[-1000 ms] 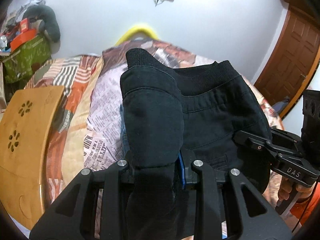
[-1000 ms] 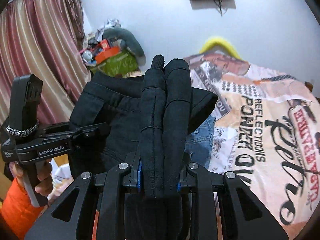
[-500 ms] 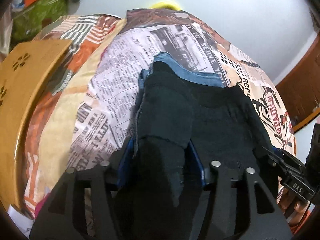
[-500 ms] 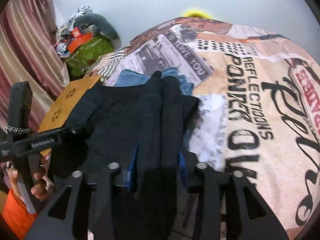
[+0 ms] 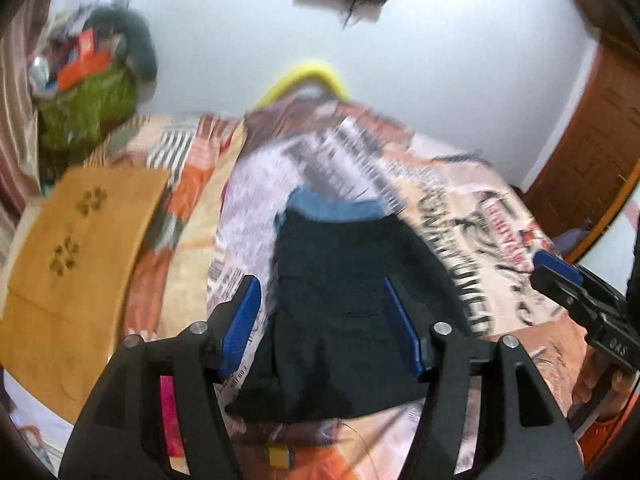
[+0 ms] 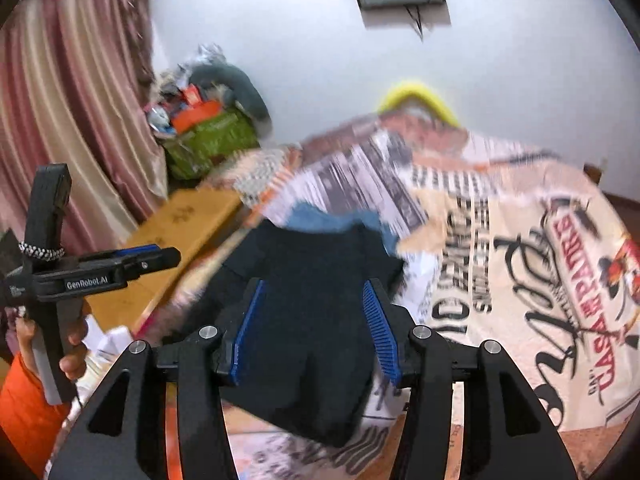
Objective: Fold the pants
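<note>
Black pants (image 5: 344,312) lie folded on the bed (image 5: 500,208) just ahead of both grippers, left gripper (image 5: 320,320) jaws opening, right gripper (image 6: 312,332) jaws parted, neither gripping cloth

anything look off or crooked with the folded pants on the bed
Mostly tidy. The black pants lie folded flat on the printed bedspread, clear of both grippers. One oddity: a blue denim garment peeks out from under their far edge, so they rest partly on it rather than on the bed alone.
</note>
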